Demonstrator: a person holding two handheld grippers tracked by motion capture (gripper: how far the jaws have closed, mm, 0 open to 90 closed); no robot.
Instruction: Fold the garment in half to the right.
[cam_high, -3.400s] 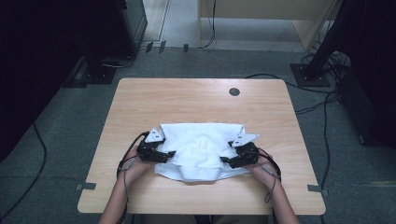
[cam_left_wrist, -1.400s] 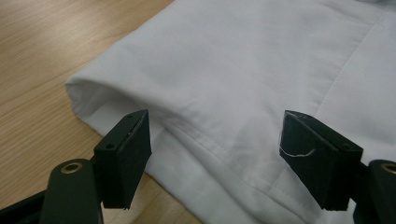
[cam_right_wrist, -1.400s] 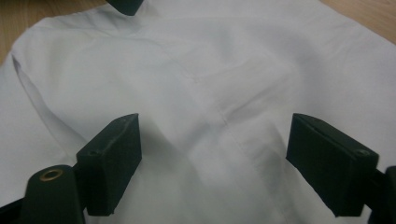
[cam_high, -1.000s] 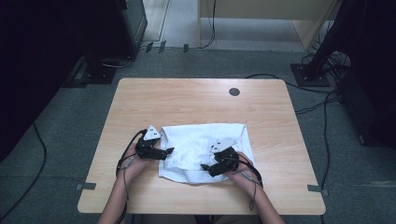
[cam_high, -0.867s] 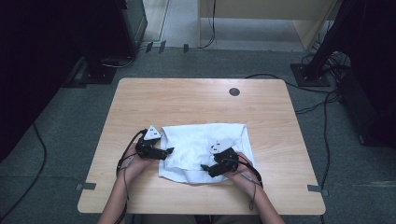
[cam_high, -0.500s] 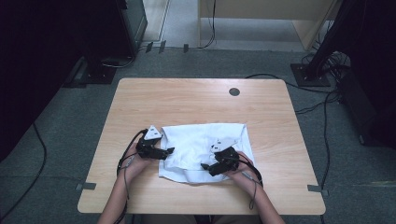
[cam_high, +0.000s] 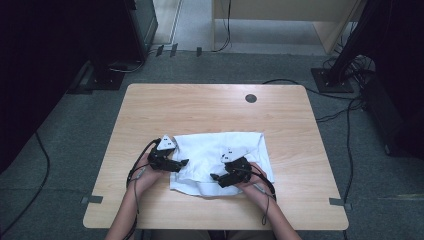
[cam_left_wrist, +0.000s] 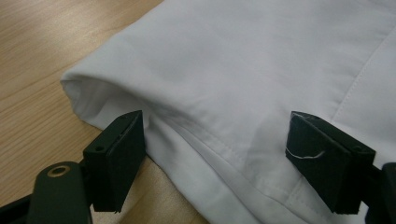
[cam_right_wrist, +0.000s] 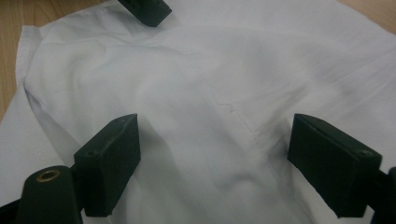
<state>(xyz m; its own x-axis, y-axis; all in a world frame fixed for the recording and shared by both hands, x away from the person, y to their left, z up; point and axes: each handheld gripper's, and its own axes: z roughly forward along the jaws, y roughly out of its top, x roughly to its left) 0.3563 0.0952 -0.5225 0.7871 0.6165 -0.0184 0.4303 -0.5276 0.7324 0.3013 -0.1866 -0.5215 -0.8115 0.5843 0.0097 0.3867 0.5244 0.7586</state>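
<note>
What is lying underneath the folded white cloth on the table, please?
The folded white cloth rests straight on the light wooden table, whose bare top shows all around it. Whatever lies between its layers is covered. Both open claws, left and right, hover over it.

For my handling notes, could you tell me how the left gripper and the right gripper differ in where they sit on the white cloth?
The left gripper sits at the edge of the white cloth, one jaw beside the fold over bare table; the right gripper sits further in, both jaws over fabric. The left points toward the cloth's middle, the right toward the left gripper. Both stand open, gripping nothing.
</note>
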